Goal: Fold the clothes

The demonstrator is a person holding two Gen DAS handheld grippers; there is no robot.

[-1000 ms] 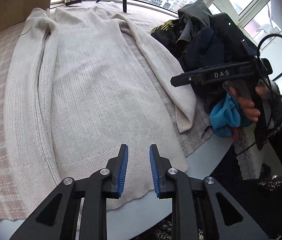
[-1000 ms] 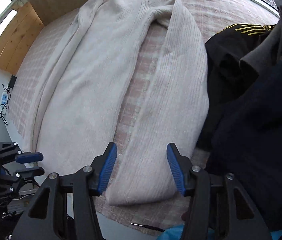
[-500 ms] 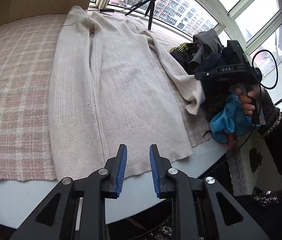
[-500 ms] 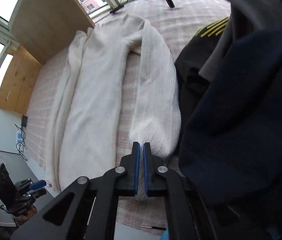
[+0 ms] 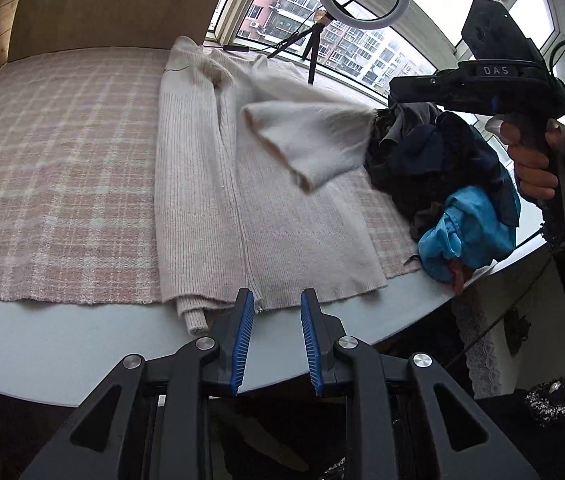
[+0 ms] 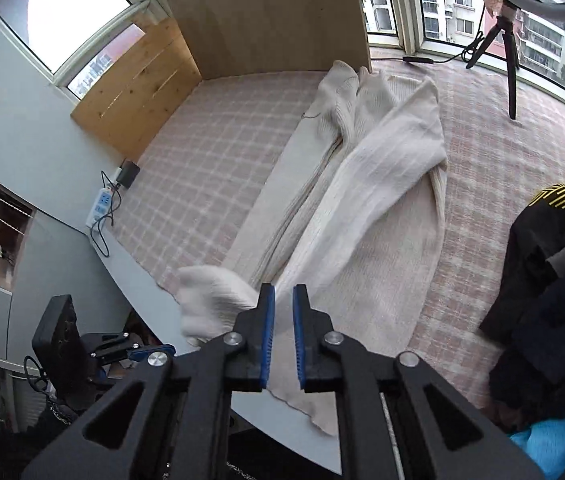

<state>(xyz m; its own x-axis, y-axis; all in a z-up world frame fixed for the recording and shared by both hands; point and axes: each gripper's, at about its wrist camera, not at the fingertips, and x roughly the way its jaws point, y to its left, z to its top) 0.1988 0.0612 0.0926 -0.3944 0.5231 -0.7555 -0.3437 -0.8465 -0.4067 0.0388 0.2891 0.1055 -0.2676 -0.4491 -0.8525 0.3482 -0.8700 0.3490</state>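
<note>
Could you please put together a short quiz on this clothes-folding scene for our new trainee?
1. True or false: the left gripper has its fingers clamped on the cream sweater.
2. Which part of the sweater is raised in the air above the rest? A the collar, B a sleeve, C the hem.
3. What colour is the garment at the near end of the clothes pile?

Key
1. False: the fingers stand apart with nothing between them, just short of the hem.
2. B.
3. Blue: the blue garment lies by the table edge.
</note>
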